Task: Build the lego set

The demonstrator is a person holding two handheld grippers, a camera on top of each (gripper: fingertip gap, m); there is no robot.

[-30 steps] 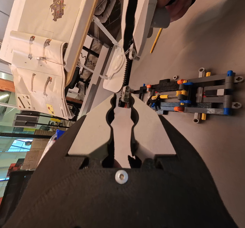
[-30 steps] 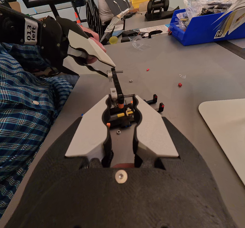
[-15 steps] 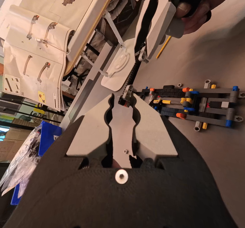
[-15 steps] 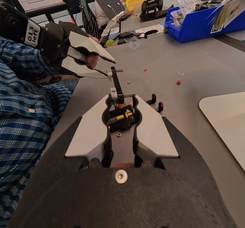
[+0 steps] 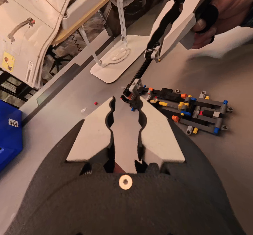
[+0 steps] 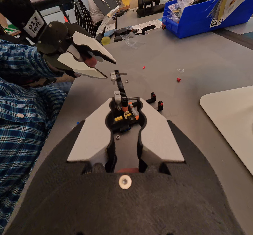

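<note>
Lego chassis (image 5: 191, 109): glossy plastic, w/ ridged black rack (image 6: 120, 83). Beside it, table (image 5: 205, 173) is seen as smooth matt grey; gripper fingers (image 6: 93, 136) matt plastic, body rough-textured.

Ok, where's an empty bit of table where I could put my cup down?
Bare grey table lies between the blue bin and the small red piece. More lies on the lego build's side away from the white stand base. Crowded: around the black toothed strip, between the left claw and right claw.
</note>
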